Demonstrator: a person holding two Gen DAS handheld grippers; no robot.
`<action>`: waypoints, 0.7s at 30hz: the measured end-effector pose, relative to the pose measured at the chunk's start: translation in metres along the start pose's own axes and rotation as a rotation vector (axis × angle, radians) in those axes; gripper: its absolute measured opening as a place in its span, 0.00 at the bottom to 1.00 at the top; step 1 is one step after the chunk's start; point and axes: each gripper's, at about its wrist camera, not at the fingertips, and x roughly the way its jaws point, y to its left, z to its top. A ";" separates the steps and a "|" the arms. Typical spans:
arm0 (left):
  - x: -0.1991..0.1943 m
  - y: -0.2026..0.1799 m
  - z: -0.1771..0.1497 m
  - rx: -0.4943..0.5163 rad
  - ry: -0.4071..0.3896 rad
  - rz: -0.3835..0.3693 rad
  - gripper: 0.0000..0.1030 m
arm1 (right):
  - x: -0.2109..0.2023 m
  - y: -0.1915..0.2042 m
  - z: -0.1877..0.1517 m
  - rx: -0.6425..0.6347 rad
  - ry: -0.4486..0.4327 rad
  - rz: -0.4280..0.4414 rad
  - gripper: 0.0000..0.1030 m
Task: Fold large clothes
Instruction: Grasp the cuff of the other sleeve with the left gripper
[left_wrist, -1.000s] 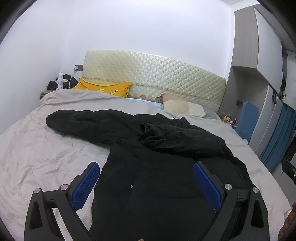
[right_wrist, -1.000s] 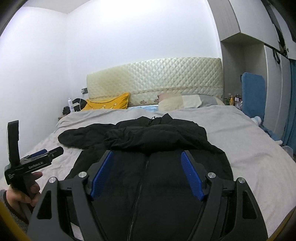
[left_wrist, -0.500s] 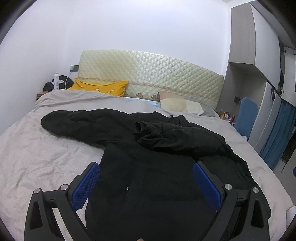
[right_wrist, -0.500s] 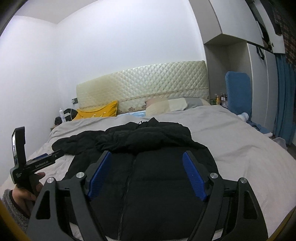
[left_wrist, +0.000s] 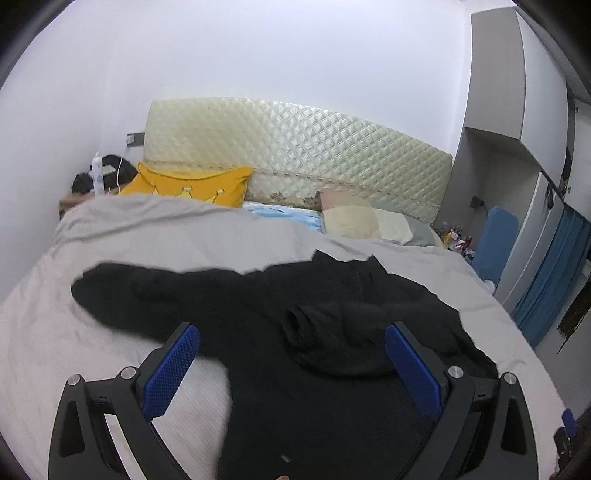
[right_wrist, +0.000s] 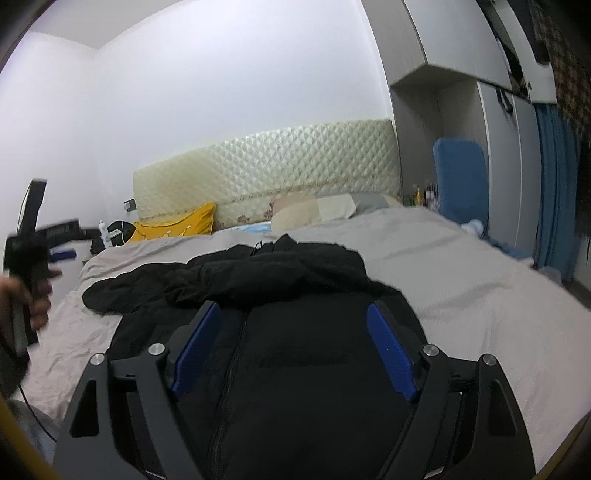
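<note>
Left wrist view, entry: your left gripper (left_wrist: 291, 363) had swung across the bed since a second before, so the black jacket (left_wrist: 314, 369) filled more of the frame and the outstretched sleeve (left_wrist: 155, 295) lay closer ahead; blur marked the move. Its blue pads stood wide apart, nothing between them. Right wrist view: your right gripper (right_wrist: 295, 339) hung low over the jacket front, zip (right_wrist: 232, 365) running under its left pad; its jaws had just been opening further, and no cloth was pinched. Jacket location: spread front-up on the grey bedsheet (right_wrist: 461, 280), one sleeve already laid across the chest, the other reaching out toward the yellow cushion (left_wrist: 192, 184) side. Judgement: one sleeve fold done, the second pending, and you appeared to be heading for it. Pose: both tools tipped somewhat downward toward the bed; your left hand (right_wrist: 33, 295) gripped its handle at the frame's left edge
</note>
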 end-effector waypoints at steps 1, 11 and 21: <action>0.005 0.009 0.008 -0.002 0.003 0.024 0.99 | 0.001 0.000 -0.001 0.002 -0.005 0.002 0.80; 0.070 0.173 0.027 -0.241 0.095 0.112 0.99 | 0.031 0.007 -0.014 -0.011 0.097 -0.022 0.84; 0.152 0.325 -0.037 -0.471 0.191 0.100 0.96 | 0.066 0.035 -0.027 -0.043 0.199 -0.030 0.84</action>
